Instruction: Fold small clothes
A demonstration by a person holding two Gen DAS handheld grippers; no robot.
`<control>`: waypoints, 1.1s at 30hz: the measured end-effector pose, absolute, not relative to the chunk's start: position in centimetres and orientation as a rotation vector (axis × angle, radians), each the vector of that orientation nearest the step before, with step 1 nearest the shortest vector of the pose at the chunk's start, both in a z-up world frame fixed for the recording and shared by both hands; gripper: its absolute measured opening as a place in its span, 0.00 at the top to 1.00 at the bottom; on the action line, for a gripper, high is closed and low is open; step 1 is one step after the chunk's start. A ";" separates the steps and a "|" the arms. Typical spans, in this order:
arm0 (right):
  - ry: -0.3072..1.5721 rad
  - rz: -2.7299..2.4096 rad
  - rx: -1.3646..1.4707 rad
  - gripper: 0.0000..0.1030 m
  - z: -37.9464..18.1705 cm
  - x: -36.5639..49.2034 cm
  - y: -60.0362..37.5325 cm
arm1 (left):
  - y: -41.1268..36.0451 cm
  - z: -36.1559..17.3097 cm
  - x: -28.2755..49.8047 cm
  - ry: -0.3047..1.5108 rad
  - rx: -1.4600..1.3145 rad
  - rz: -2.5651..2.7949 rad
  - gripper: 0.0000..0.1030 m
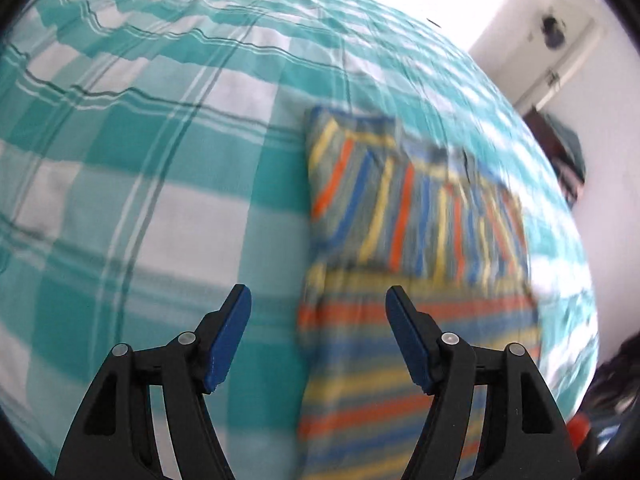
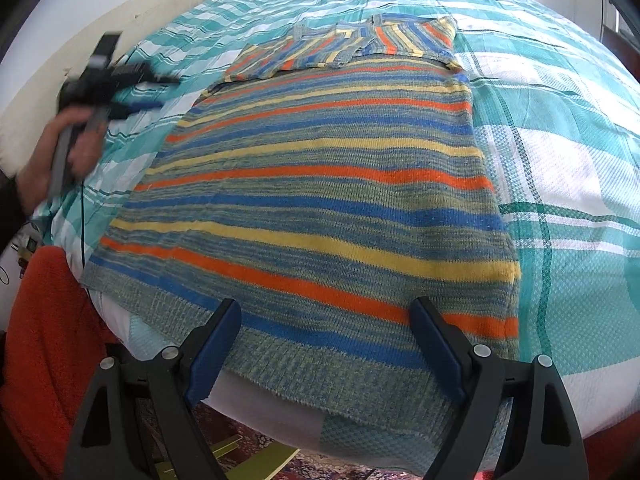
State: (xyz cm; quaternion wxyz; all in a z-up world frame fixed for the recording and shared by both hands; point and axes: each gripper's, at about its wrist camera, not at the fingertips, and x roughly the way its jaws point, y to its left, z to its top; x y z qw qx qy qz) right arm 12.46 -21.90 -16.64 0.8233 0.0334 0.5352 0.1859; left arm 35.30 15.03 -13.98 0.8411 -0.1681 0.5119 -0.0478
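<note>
1. One garment is in work: a striped knit sweater (image 2: 320,184), lying flat on the bed cover (image 2: 560,128) with its ribbed hem (image 2: 304,364) at the near bed edge and both sleeves folded across the chest at the far end.
2. Left tool (image 1: 318,308): jaws spread, nothing between the pads. It hangs over the sweater's left edge, beside the folded sleeve (image 1: 400,200); contact is not visible. In the right wrist view a hand (image 2: 60,148) carries it at the left of the bed.
3. Right tool (image 2: 326,328): jaws spread, empty, poised above the hem, not touching it.
4. Handling estimate: soft, limp, light to moderate weight. The coarse knit should give the pads good friction. It will sag and stretch if lifted by one point.
5. Recommended hold: pinch the thick ribbed hem at both corners, through both layers.
6. Materials: chunky knit in blue, orange and yellow bands on grey-green; woven teal-and-white check cover, lightly wrinkled.
</note>
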 end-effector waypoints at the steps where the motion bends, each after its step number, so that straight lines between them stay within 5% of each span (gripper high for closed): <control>1: 1.138 0.395 0.067 0.17 -16.6 12.5 -21.8 | 15.0 -14.3 36.6 1.086 -0.372 -0.088 0.34; 4: 1.138 0.395 0.056 0.17 -16.7 12.5 -21.6 | 14.2 -16.1 39.5 1.124 -0.416 -0.090 0.35; 5: 1.137 0.395 0.050 0.17 -16.7 12.5 -21.5 | 13.6 -16.9 40.3 1.155 -0.419 -0.108 0.42; 6: 1.138 0.395 0.044 0.16 -16.8 12.5 -21.5 | 12.9 -18.3 41.1 1.204 -0.405 -0.130 0.85; 7: 1.139 0.395 0.036 0.16 -16.8 12.5 -21.4 | 12.4 -19.4 41.5 1.252 -0.353 -0.104 0.94; 9: 1.142 0.399 0.028 0.13 -16.9 12.5 -21.3 | 11.8 -19.6 41.5 1.233 -0.235 -0.054 0.97; 16: 1.148 0.417 0.007 0.08 -17.2 12.7 -20.9 | 11.7 -20.0 40.9 1.213 -0.138 -0.038 0.92; 21: 1.149 0.421 0.015 0.08 -17.2 12.8 -21.0 | 13.5 -18.8 38.2 1.192 -0.290 -0.036 0.42; 24: 1.148 0.424 0.031 0.08 -17.1 12.8 -21.2 | 13.6 -19.3 35.3 1.209 -0.296 -0.067 0.44; 29: 1.147 0.422 0.030 0.08 -17.0 12.6 -21.1 | 11.3 -19.3 32.1 1.208 0.070 0.077 0.48; 33: 1.143 0.421 0.075 0.11 -16.2 12.4 -21.9 | 11.2 -16.6 28.1 1.161 -0.031 0.051 0.48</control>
